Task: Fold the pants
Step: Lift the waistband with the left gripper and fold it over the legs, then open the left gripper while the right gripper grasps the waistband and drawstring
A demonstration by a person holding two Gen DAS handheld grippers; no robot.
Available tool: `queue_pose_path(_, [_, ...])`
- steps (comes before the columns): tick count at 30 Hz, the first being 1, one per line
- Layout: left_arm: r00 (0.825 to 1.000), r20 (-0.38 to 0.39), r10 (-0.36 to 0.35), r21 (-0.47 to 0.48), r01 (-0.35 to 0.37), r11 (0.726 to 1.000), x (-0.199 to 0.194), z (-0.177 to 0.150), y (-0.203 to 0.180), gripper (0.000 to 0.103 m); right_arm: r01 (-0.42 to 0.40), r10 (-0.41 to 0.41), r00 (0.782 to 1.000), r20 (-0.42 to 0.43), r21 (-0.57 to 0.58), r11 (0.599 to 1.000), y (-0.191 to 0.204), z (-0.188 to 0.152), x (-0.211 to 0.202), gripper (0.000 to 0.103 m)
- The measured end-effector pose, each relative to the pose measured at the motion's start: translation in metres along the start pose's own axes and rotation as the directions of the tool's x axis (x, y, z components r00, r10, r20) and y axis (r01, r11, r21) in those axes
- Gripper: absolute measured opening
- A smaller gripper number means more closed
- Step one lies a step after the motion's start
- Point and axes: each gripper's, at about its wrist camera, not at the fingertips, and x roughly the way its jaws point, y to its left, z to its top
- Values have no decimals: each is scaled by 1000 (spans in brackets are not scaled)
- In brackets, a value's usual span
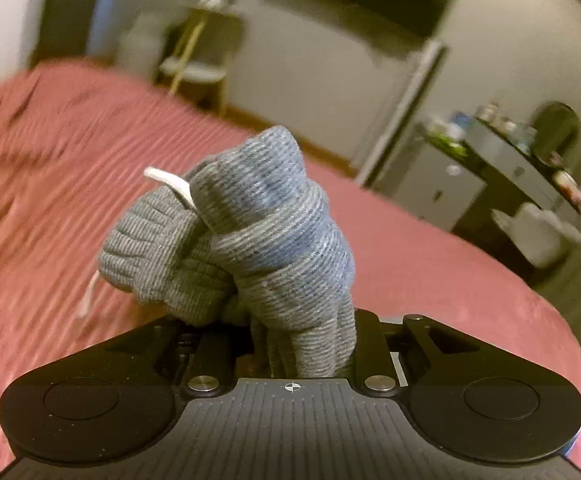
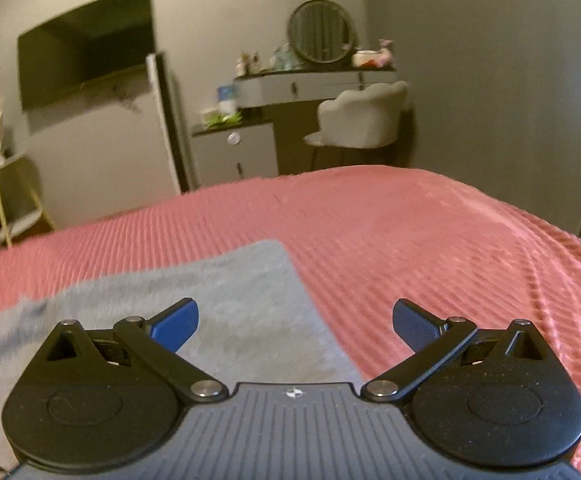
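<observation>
In the left wrist view my left gripper (image 1: 290,332) is shut on a bunched part of the grey knit pants (image 1: 250,232), lifted above the bed; a white drawstring (image 1: 172,186) sticks out of the bunch, and the fabric hides the fingertips. In the right wrist view my right gripper (image 2: 295,322) is open and empty, its blue pads (image 2: 174,326) spread wide. It hovers over the right edge of the grey pants (image 2: 226,296), which lie flat on the pink bedspread (image 2: 430,248).
The pink ribbed bedspread (image 1: 70,168) covers the bed. Beyond the bed stand a white fridge (image 2: 162,128), a vanity desk with a round mirror (image 2: 322,32), a white chair (image 2: 362,116) and a wall TV (image 2: 86,44). A small shelf (image 2: 6,192) stands at the left.
</observation>
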Motion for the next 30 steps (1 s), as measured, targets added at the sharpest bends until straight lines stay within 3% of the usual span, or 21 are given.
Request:
queue_pose_path(2, [998,43,-50,90,46,995,-14,4,-46,23,-5,4,1000,10,60,998,-13,4,-3,103])
queue_pose_path(5, [986,70,-148,222,129,967,-28,-5,-128,24,-15,11,1000,25,151,988,-33,10,-7,103])
queue_pose_path(8, [974,48,-222,396,186,899,-22,-46,-217,26,-29,16,998,56,241,970,-55,17,-13,103])
queue_pose_path(11, [970,-95,-225,510,242,826,11,-111,-287,34,-35,16,998,67,294,955,-76,19,-15,103])
queue_pose_path(13, [952,-247,-179,580,293,761,43,-166,-319,43,-24,8,998,56,298,954,-90,15,-13,103])
queue_pose_path(15, [930,-362,-63,663,304,684,65,-214,-338,43,-19,13,1000,23,300,954,-100,11,-7,103])
queue_pose_path(17, [969,-242,-53,792,229,566,49,-240,-345,50,-36,44,999,-17,318,947,-109,7,1,103])
queue_pose_path(18, [970,-227,-82,817,236,526,40,-243,-344,65,-57,73,997,-38,333,941,-114,5,4,103])
queue_pose_path(19, [959,-261,-113,800,280,530,32,-237,-339,77,-81,106,993,-52,350,933,-118,3,7,103])
queue_pose_path(21, [929,-333,-160,718,360,596,21,-215,-323,78,-119,164,983,-84,391,913,-119,0,17,103])
queue_pose_path(23, [904,-351,-243,631,420,653,4,-192,-302,88,-158,233,965,-117,447,880,-115,-3,28,103])
queue_pose_path(24, [903,-333,-271,603,425,675,-2,-181,-291,96,-183,278,951,-136,478,859,-112,-4,34,103])
queue_pose_path(27, [920,-263,-292,551,391,737,-14,-157,-253,96,-236,391,905,-170,565,791,-103,-11,48,103])
queue_pose_path(30, [942,-221,-254,475,331,815,-13,-138,-214,96,-280,485,862,-151,656,701,-101,-18,52,103])
